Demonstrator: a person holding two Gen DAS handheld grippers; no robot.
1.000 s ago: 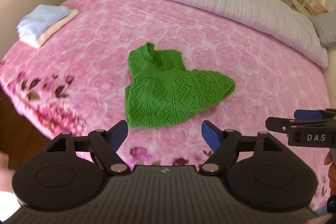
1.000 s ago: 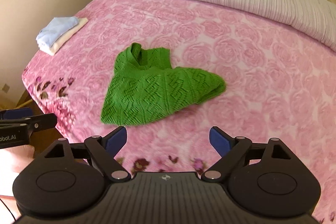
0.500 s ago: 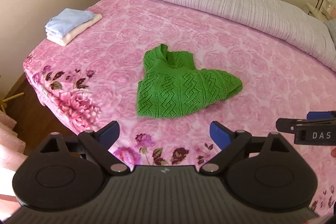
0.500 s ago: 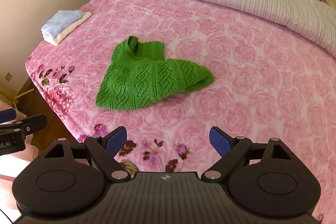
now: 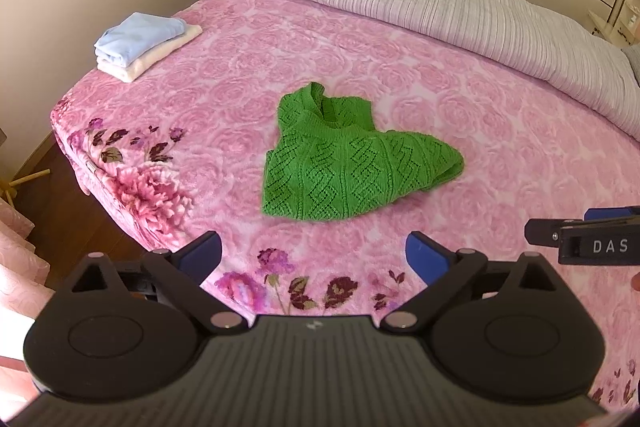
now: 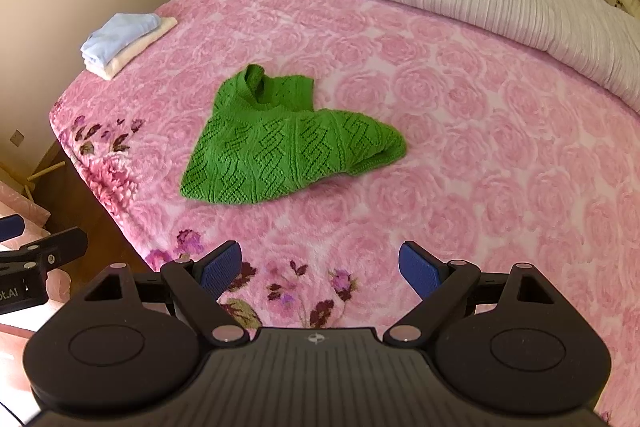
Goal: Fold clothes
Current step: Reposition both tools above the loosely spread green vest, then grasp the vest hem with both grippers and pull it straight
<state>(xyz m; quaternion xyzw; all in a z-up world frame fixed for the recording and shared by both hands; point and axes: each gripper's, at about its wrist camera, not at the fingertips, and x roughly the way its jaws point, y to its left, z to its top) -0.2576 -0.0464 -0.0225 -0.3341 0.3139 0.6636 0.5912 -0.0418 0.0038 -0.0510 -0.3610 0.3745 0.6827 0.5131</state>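
both the left gripper [image 5: 313, 254] and the right gripper [image 6: 320, 265] are hovering with jaws spread wide, gripping nothing. the green knit top [image 5: 348, 163] is lying crumpled on the pink bed [image 5: 500, 131], ahead of both jaws, well apart. folded clothes [image 5: 144, 43] are sitting far ahead-left.

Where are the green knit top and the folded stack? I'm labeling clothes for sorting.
green knit top [image 5: 348, 167], left wrist view, middle of its patterned front.
folded stack [image 6: 120, 41], right wrist view, on the light blue piece on top.
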